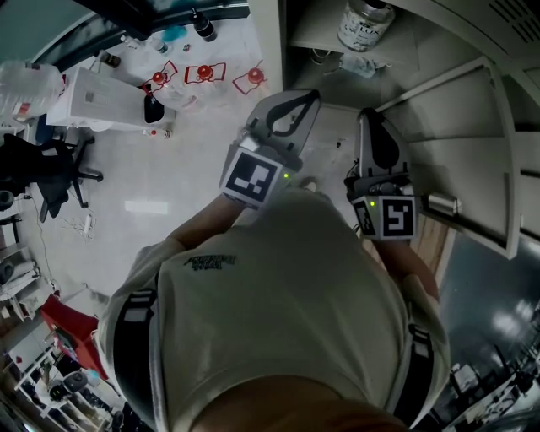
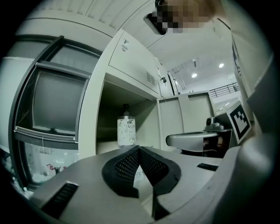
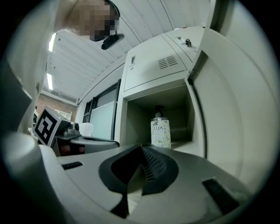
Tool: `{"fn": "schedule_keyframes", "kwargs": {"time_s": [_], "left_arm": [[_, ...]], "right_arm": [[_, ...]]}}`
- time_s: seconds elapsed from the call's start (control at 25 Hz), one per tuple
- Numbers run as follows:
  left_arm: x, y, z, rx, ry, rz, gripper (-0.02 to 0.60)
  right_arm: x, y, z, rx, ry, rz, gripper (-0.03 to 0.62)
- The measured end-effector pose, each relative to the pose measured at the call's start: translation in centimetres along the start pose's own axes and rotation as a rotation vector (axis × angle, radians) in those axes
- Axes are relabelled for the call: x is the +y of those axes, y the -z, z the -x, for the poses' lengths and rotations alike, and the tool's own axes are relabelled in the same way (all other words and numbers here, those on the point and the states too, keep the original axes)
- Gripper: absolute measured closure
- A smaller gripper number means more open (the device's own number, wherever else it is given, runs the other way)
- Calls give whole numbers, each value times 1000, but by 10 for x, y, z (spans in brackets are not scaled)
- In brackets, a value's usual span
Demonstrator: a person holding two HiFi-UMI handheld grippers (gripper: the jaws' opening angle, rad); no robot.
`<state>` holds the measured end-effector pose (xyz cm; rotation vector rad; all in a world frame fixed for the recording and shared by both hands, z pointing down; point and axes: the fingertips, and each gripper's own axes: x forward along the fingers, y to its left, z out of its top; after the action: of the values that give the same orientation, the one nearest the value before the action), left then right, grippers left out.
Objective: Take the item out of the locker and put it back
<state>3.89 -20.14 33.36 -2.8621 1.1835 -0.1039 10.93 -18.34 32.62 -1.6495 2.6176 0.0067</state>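
Observation:
A white pump bottle [image 3: 160, 131] with a black top stands upright inside the open locker compartment [image 3: 131, 127], toward its back. It also shows in the left gripper view as the bottle [image 2: 126, 131] and in the head view as the bottle [image 1: 364, 24]. Both grippers are held side by side in front of the compartment, short of the bottle and apart from it. My left gripper [image 2: 139, 149] is shut, its ribbed pads meeting with nothing between them. My right gripper [image 3: 141, 147] is likewise shut and empty. In the head view the left gripper [image 1: 309, 98] and right gripper [image 1: 368, 120] point at the locker.
The locker door [image 1: 481, 169] stands swung open on the right. A shut locker [image 3: 162, 65] with a vent sits above the compartment. A framed window [image 2: 52, 105] lies left of the lockers. Behind the person are a black chair [image 1: 51, 169] and a white table [image 1: 101, 101].

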Motion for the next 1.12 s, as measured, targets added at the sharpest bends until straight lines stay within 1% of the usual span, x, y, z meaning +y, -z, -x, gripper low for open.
{"fn": "schedule_keyframes", "kwargs": {"time_s": [0.2, 0.36, 0.52, 0.8, 0.92, 1.12], "left_arm": [[-4, 4, 0, 3, 7, 3, 569], [-6, 9, 0, 8, 10, 3, 569], [-6, 9, 0, 5, 4, 12, 569], [-4, 8, -2, 0, -11, 15, 569], [0, 5, -1, -11, -26, 33, 569], [0, 7, -3, -1, -22, 28, 569]], "right_arm": [[5, 11, 1, 19, -22, -14, 591], [5, 10, -1, 3, -33, -23, 591], [3, 10, -2, 16, -26, 3, 592], [7, 13, -3, 35, -44, 17, 594], [8, 15, -4, 45, -47, 3, 594], [8, 13, -6, 44, -51, -16, 594]]}}
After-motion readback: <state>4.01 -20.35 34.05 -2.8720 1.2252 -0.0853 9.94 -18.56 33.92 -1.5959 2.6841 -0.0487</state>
